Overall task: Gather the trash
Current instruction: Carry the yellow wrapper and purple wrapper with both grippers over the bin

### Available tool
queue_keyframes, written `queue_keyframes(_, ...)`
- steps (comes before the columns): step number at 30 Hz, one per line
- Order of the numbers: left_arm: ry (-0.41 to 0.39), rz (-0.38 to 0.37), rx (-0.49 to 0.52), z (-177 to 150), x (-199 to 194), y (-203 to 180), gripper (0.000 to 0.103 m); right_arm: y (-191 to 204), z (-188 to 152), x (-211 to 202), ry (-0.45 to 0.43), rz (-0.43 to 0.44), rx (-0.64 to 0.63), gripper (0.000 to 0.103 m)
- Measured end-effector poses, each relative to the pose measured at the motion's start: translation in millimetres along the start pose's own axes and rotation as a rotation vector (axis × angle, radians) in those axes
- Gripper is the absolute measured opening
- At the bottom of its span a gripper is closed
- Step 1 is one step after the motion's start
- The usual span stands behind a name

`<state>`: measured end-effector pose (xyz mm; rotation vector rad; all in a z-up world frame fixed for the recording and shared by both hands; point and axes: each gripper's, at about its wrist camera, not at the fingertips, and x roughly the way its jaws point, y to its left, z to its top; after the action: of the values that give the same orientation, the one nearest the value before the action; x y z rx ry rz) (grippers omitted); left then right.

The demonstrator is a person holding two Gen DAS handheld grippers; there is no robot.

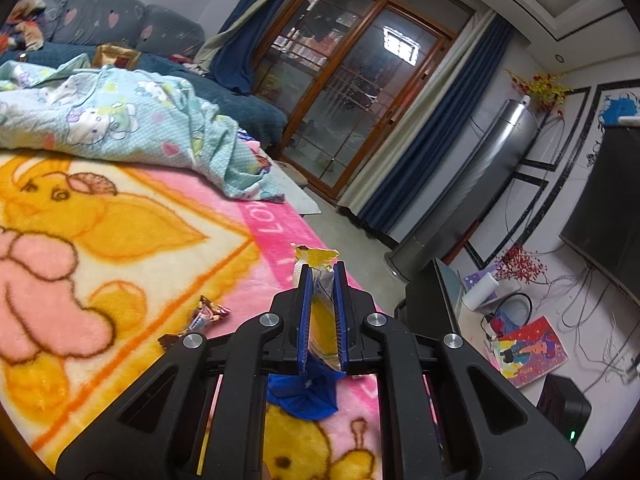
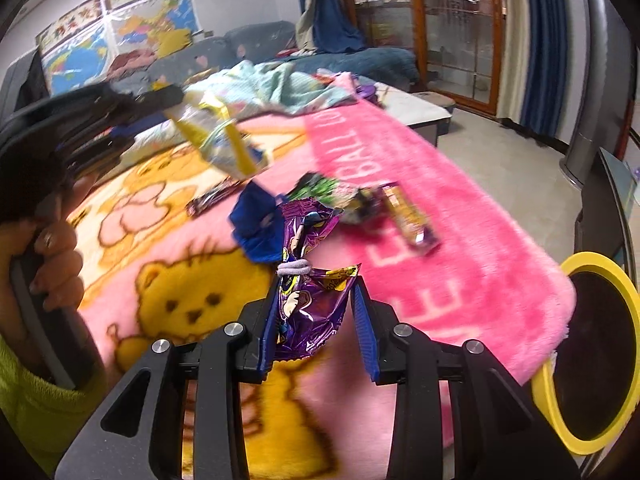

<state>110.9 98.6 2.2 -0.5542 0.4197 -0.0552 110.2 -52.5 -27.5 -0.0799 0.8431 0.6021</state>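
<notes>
Left wrist view: left tool (image 1: 323, 280) clamped nearly closed on yellow wrapper (image 1: 320, 320), lifted clear above pink cartoon blanket (image 1: 120, 240); small candy wrapper (image 1: 206, 314) lying on blanket just left of tool, blue wrapper (image 1: 306, 396) below it. Right wrist view: right tool (image 2: 318, 304) partly open, pads pinching purple snack bag (image 2: 310, 312) tied with a hair band, more wrappers scattered beyond it incl. brown-purple bar wrapper (image 2: 408, 216). Yellow-rimmed bin (image 2: 560, 412) at right edge just past blanket; left tool with yellow wrapper visible upper left, blurred.
</notes>
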Motion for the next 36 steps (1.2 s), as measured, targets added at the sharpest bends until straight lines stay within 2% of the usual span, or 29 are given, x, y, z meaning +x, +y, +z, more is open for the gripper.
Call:
queue_keyframes(19,0.068,-0.106,0.139,-22.3,9.6,-63.9,0.006,-82.2,18.1,-45.1,-0.121,-0.106,0.178,0.032)
queue_keyframes(36,0.147,-0.182,0.261,-52.2,23.9,-116.3,0.006,-135.6,16.7,-74.1,-0.193,-0.172,0.294,0.032)
